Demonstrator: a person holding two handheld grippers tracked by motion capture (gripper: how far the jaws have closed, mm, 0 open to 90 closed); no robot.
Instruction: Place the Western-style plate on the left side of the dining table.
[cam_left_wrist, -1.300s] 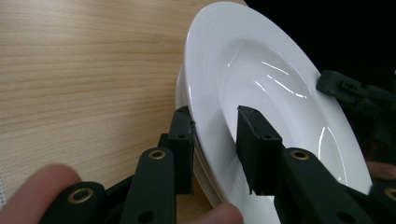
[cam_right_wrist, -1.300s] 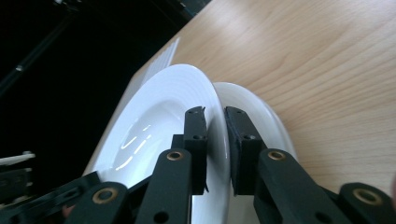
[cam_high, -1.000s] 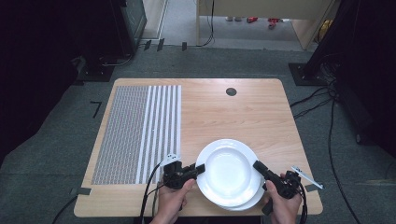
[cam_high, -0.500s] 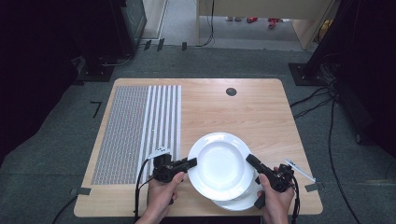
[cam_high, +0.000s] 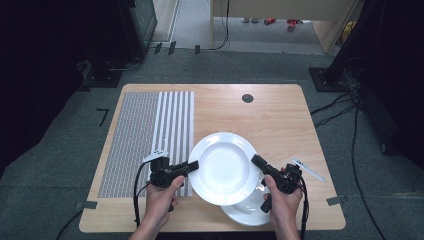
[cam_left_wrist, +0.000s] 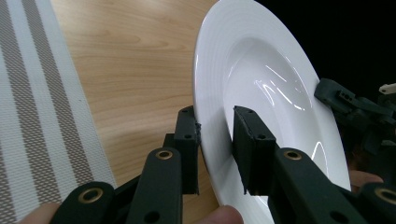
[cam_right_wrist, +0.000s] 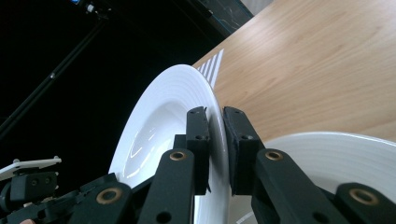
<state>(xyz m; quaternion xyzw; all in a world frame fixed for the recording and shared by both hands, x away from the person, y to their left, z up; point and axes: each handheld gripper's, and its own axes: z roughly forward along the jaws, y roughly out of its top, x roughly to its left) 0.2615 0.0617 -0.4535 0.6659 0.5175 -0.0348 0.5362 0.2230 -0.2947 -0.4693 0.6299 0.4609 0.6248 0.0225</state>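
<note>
we're mid-lift: left gripper (cam_high: 193, 164) and right gripper (cam_high: 255, 159) fingers pinching the top plate (cam_high: 222, 167) rims; next, set it on the bench (cam_high: 280, 112), clear of the lower plate (cam_high: 247, 212).

A light wooden desk (cam_high: 280, 120) is standing on grey carpet (cam_high: 65, 165), with a round dark cable hole (cam_high: 247, 98) sitting near its far edge. A grey-and-white striped placemat (cam_high: 150, 130) is lying over the desk's left part. Black cables (cam_high: 350, 115) are trailing across the floor to the right. Dark equipment (cam_high: 60, 40) is looming at the far left, and pale wooden furniture (cam_high: 280, 10) is standing beyond.
</note>
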